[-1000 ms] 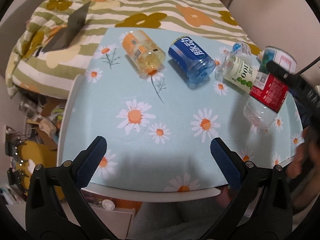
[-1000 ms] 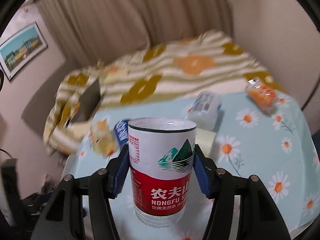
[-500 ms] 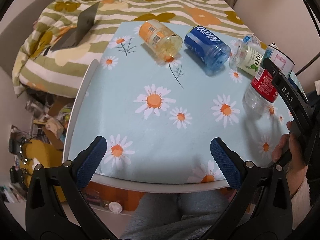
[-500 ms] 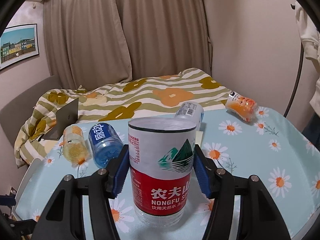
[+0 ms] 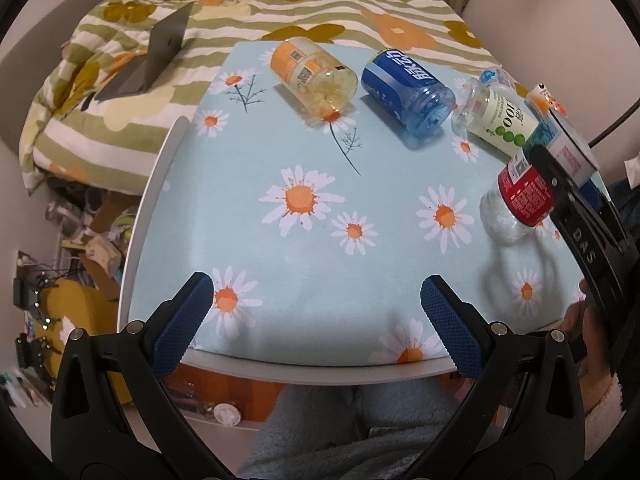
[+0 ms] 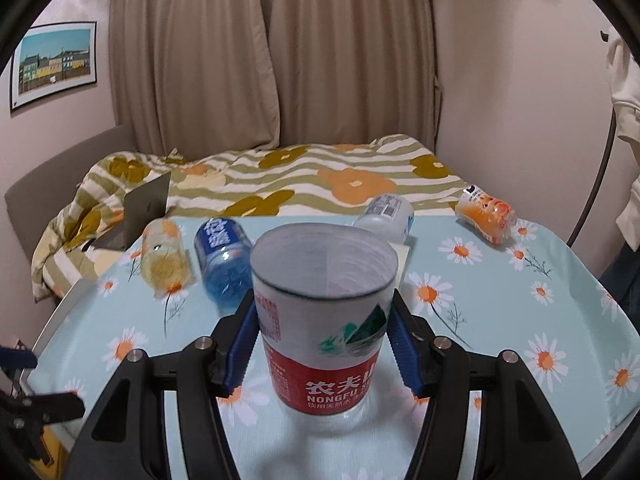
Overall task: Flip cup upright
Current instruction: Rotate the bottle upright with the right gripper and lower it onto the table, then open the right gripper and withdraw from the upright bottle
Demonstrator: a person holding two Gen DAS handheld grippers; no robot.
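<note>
Right gripper clamped on the Nongfu Spring cup, pads at its waist. Half a second ago the cup sat level; now its open mouth tips toward the camera, base just above the daisy tablecloth. Judgement: being set down upright, release pending. Left gripper wide open, empty, at the tablecloth's near edge.

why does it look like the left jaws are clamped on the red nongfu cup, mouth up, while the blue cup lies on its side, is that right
Not quite: the right gripper holds the red Nongfu cup, as the right wrist view shows. The left gripper is open and empty. The cup's mouth is up, and the blue cup lies on its side.
</note>
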